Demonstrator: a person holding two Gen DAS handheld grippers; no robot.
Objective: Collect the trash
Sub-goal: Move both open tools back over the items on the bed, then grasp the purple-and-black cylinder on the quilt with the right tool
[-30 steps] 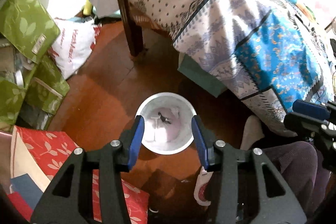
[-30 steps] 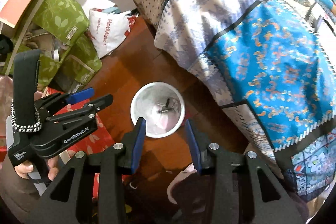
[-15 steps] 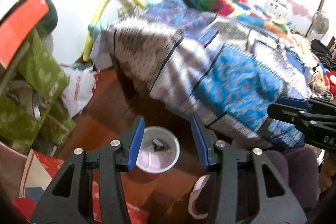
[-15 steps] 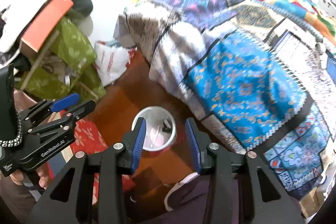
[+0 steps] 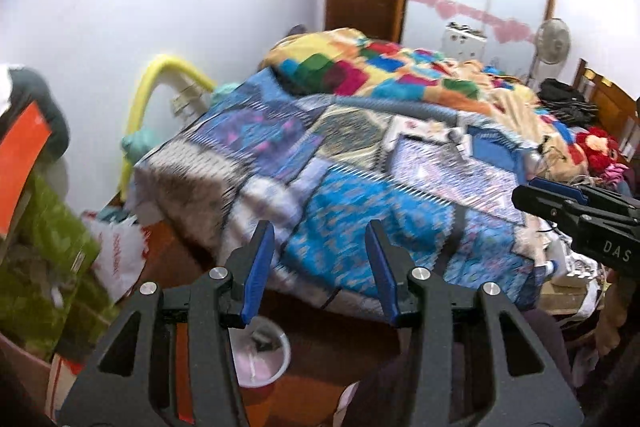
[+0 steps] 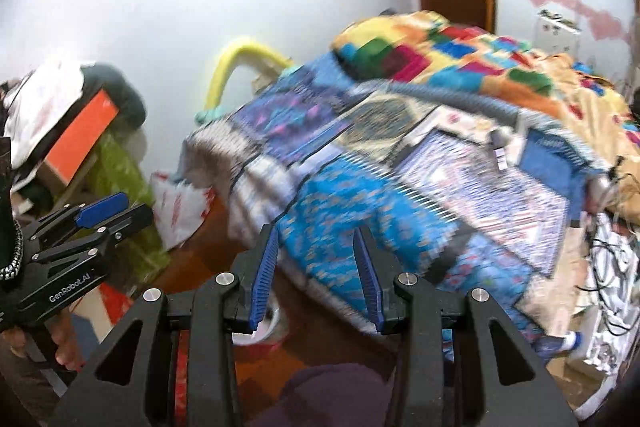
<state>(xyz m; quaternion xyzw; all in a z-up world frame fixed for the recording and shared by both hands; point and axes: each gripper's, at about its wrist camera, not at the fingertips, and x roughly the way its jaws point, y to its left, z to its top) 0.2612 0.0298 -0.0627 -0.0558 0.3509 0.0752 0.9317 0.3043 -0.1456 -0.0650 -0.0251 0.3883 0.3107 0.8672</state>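
Low on the wooden floor point(image 5: 308, 319), at the foot of the bed, we see the white trash bin point(image 5: 262, 355), round and open-mouthed, with a small dark scrap lying inside it. In our left wrist view it sits below and behind the left gripper point(image 5: 318, 267), partly hidden by that gripper's left finger, so the jaws point past it toward the bed rather than into it. The left gripper's blue-padded jaws stand apart with nothing between them; through the gap we see only the blue patterned bedspread point(image 5: 344, 239).

In our right wrist view the bin point(image 6: 269, 323) shows only as a sliver of white rim beside the left finger of the right gripper point(image 6: 316, 275), again low and close under the tool. The right gripper's jaws are also parted and empty, framing the same bedspread point(image 6: 332, 227).

On the bed, well beyond both grippers, we can make out some small items near a pale flat piece point(image 5: 420, 133); they are too blurred for us to say what they are. A colourful patchwork blanket point(image 5: 372, 71) is heaped farther back.

The left gripper appears at the left edge of the right view point(image 6: 116, 209), held in a hand point(image 6: 60, 339), and the right gripper reaches in at the right edge of the left view point(image 5: 532, 193). Both pictures are smeared.
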